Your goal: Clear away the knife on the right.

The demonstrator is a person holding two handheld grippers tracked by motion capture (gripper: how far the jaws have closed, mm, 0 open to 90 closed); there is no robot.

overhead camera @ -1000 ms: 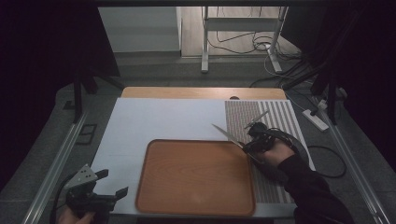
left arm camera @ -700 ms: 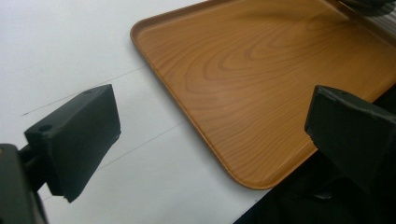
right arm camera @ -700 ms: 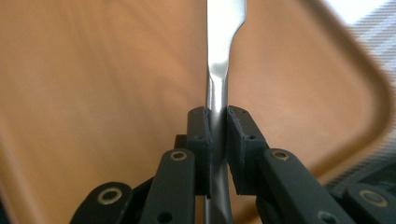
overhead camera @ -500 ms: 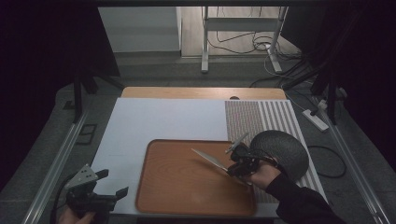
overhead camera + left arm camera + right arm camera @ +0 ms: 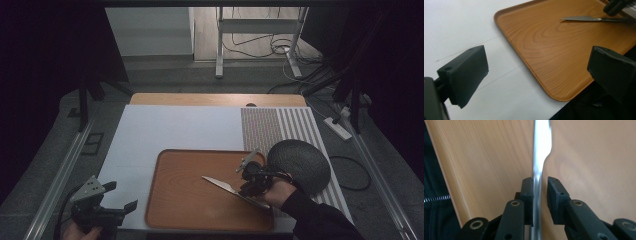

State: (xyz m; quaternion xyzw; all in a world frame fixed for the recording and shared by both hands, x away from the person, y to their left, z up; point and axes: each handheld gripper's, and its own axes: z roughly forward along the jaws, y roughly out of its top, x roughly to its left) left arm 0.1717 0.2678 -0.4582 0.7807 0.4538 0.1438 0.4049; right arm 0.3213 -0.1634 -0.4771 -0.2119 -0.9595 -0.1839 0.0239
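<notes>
A silver table knife (image 5: 226,187) lies over the right part of a brown wooden tray (image 5: 195,215), blade pointing left. My right gripper (image 5: 246,190) is at the knife's handle end. In the right gripper view the knife (image 5: 541,150) runs between the jaws of my right gripper (image 5: 540,181); it touches the left pad and a gap shows at the right pad, the jaws having just been opening. My left gripper (image 5: 121,196) rests open at the table's near left corner, nothing between its jaws. The left gripper view has the tray (image 5: 549,57) and knife (image 5: 586,18) ahead of my left gripper (image 5: 539,65).
A dark grey upturned bowl (image 5: 299,165) sits just right of the tray, close behind my right hand. A striped placemat (image 5: 280,125) lies under it, and a white mat (image 5: 165,130) covers the table's left and middle. Cables and a table frame are on the floor beyond.
My right hand carried the knife from the striped placemat leftward and down over the tray. A gap now shows between one pad and the knife. The left gripper has not moved.
</notes>
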